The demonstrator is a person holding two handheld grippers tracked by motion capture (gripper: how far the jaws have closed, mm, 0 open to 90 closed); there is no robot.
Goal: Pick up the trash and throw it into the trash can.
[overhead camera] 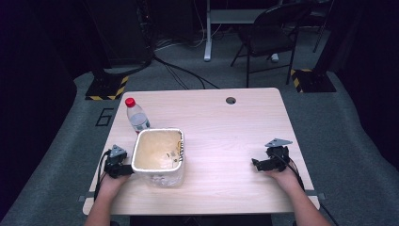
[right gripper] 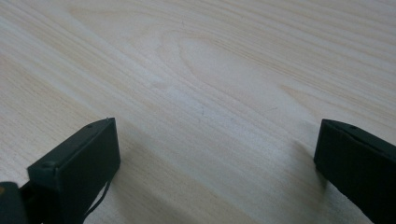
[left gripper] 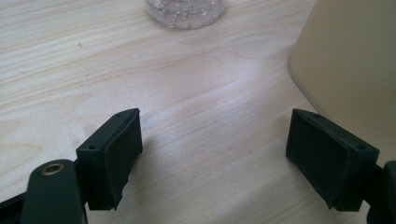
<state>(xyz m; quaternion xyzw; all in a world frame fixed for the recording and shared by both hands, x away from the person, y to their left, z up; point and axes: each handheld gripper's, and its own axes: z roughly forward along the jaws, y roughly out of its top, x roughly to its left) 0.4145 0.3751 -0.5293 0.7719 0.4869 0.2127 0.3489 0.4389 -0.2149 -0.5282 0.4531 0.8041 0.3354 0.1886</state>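
A translucent square tub [overhead camera: 158, 156] with a white rim stands left of centre on the wooden table [overhead camera: 226, 127]. Behind it, a clear water bottle [overhead camera: 136, 116] with a red cap stands upright. My left gripper [overhead camera: 123, 168] rests on the table just left of the tub. In the left gripper view its jaws stand wide apart over bare wood, so the left gripper [left gripper: 212, 158] is open; the tub's beige wall [left gripper: 348, 65] is at the right and the bottle's base [left gripper: 186, 11] ahead. My right gripper [overhead camera: 258, 164] lies near the table's right edge, and the right gripper [right gripper: 217, 168] is open over bare wood.
A round cable hole [overhead camera: 230, 100] sits near the table's far edge. Beyond the table, a black folding chair [overhead camera: 270, 40] and a desk leg [overhead camera: 207, 33] stand on grey carpet. Yellow-black striped stand bases [overhead camera: 107, 89] flank the far corners.
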